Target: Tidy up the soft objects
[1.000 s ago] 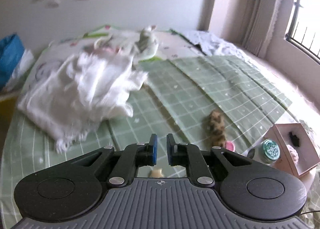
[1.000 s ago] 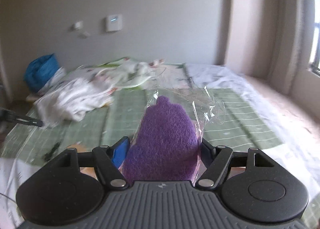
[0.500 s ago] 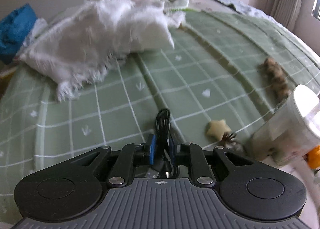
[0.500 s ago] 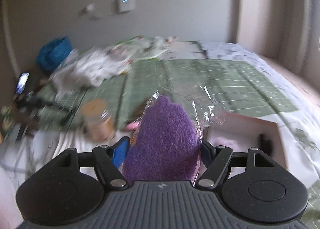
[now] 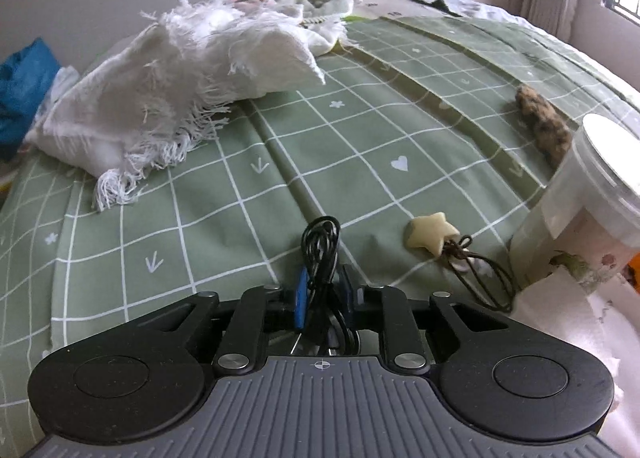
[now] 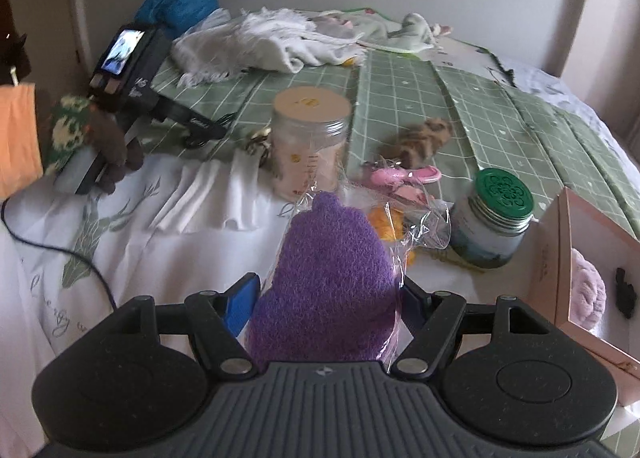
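- Purple sponge [image 6: 332, 282] in clear wrap is sitting pinched in the right gripper [image 6: 326, 298] jaws, hovering just beside the pink box [image 6: 560, 258].
- Already inside the pink box, a lilac soft thing [image 6: 586, 294] is lying.
- Left gripper [image 5: 324, 294] jaws have just been closing around a black cord [image 5: 320, 250], left of the pink box.
- Brown furry piece [image 6: 420, 138], beyond the pink box, is waiting.

1. The bedspread [image 5: 360, 130] is sage green with a white grid, hearts and arrows.
2. The fringed cloth [image 5: 192, 70] at upper left is white.
3. The sponge [image 6: 332, 290] is purple.
4. The jar lid [image 6: 503, 189] is dark green.
5. The box [image 6: 560, 258] at right is pink.
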Demonstrator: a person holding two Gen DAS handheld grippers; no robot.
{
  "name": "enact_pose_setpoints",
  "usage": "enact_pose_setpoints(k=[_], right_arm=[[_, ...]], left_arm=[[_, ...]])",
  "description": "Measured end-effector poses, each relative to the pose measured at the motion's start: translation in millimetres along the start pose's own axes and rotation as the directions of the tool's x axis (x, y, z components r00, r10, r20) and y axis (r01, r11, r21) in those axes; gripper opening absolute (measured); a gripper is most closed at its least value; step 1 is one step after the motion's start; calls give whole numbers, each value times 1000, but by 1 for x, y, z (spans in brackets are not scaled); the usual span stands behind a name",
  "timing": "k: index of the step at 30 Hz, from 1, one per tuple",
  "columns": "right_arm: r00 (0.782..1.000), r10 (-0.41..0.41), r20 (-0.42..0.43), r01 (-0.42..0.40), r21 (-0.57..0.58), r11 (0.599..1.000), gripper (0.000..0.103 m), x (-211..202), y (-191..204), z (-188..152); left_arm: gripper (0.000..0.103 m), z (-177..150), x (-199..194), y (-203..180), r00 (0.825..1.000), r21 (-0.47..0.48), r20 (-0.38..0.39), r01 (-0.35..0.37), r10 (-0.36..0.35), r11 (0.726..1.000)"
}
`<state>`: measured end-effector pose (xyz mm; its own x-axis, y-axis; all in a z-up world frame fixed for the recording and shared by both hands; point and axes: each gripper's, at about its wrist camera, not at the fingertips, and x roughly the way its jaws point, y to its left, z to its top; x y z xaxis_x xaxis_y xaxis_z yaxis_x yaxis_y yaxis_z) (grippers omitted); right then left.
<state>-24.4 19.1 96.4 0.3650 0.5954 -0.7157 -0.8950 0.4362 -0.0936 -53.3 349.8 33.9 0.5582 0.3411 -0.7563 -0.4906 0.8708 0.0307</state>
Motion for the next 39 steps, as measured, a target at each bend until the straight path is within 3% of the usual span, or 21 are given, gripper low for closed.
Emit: enact_pose_setpoints(k=[5, 9, 11, 15, 18, 21, 23, 25, 27, 28, 31, 34, 37, 39], right_arm=[[999, -28, 39, 27, 22, 999, 72, -17, -15, 15], [994, -59, 96, 53, 61, 997, 72, -37, -50, 39], [990, -77, 121, 66, 93, 994, 72, -48, -73, 50], [974, -158, 163, 133, 153, 979, 72, -74, -132, 64], [968, -216, 129, 187, 202, 961, 72, -86, -183, 66], [965, -249, 77, 222, 260, 940, 72, -91, -233, 62], [972, -234, 33, 211, 325, 922, 72, -88, -266, 53], [981, -194, -7, 183, 379, 907, 73, -78, -290, 38], [989, -147, -32, 147, 411, 900, 74, -62, -305, 22], [990, -133, -48, 141, 415, 899, 74, -52, -309, 13], [987, -136, -86, 159, 393, 906, 74, -24, -313, -11], [985, -148, -91, 172, 385, 907, 74, -5, -311, -25], [982, -175, -65, 186, 405, 895, 74, -4, -316, -26], [969, -244, -30, 232, 438, 869, 74, -13, -321, -21]], left_arm=[[18, 10, -25, 7, 998, -58, 15, 68, -67, 996], [18, 36, -76, -2, 992, -31, 86, 95, -92, 995], [18, 54, -103, -14, 985, -11, 112, 135, -132, 991], [18, 91, -150, -66, 954, 62, 161, 245, -251, 968], [18, 116, -162, -123, 913, 74, 157, 369, -376, 926], [18, 138, -155, -194, 857, 81, 121, 494, -501, 865], [18, 146, -141, -239, 823, 87, 99, 553, -559, 829], [19, 154, -116, -283, 769, 51, 46, 636, -638, 770], [20, 156, -81, -320, 716, -22, -55, 696, -696, 718], [20, 154, -70, -332, 708, -44, -69, 702, -703, 711], [20, 142, -45, -352, 741, -60, -64, 665, -668, 744], [20, 127, -33, -340, 740, -92, -72, 663, -669, 743], [20, 110, -44, -316, 765, -14, -82, 640, -639, 768], [20, 93, -58, -292, 773, 34, -83, 632, -629, 774]])
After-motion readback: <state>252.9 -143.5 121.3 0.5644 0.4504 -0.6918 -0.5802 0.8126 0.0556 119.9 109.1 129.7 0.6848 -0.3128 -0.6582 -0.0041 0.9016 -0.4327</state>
